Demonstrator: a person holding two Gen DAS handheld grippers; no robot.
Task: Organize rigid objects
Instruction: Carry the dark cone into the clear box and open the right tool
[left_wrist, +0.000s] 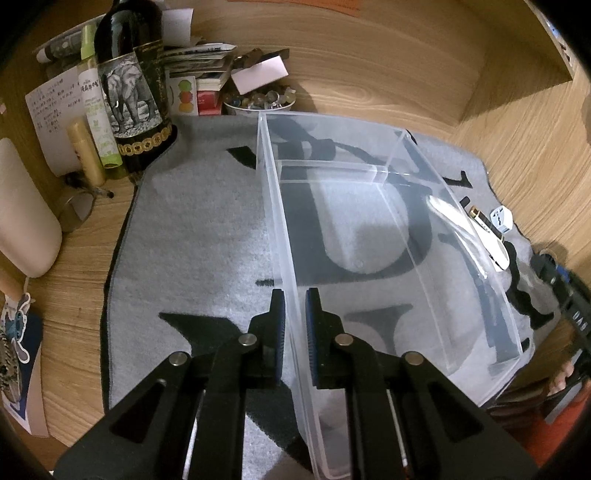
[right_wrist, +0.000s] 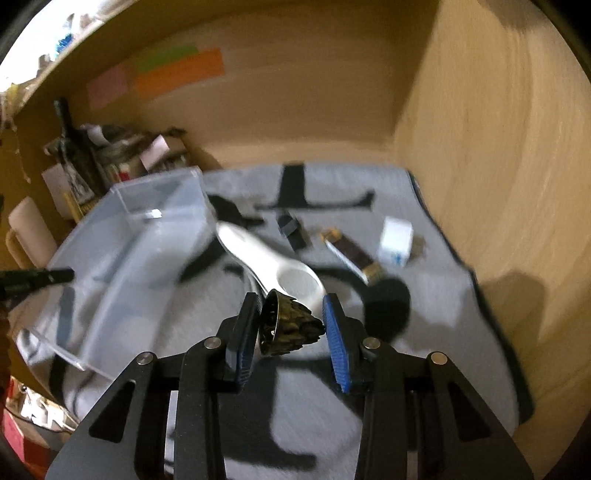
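So the clear bin (left_wrist: 369, 229) is empty as far as I can see, nothing dropped in either compartment yet, so I'd say the sorting has barely started. The left claw (left_wrist: 295, 321) is clamped shut on the bin's near wall, one pad inside and one outside, basically pinning it on the grey mat (left_wrist: 192, 236). It points steeply down at the rim.

The right claw (right_wrist: 290, 325) has closed on a small dark metal cone thing (right_wrist: 286, 325), ridged and brassy looking, wide open end against the left pad and narrow end against the right one. It looks lifted clear of the mat, angled downward. The view is blurry, so that hand is probably on the move.

Left to sort, all lying on the mat to the right of the bin: a white opener (right_wrist: 266, 258) just beside the bin wall, a small black block (right_wrist: 290, 227), a dark bar with gold ends (right_wrist: 352, 254) and a white cube (right_wrist: 396, 240). My guess is the cone goes into the bin first, then the other four one by one
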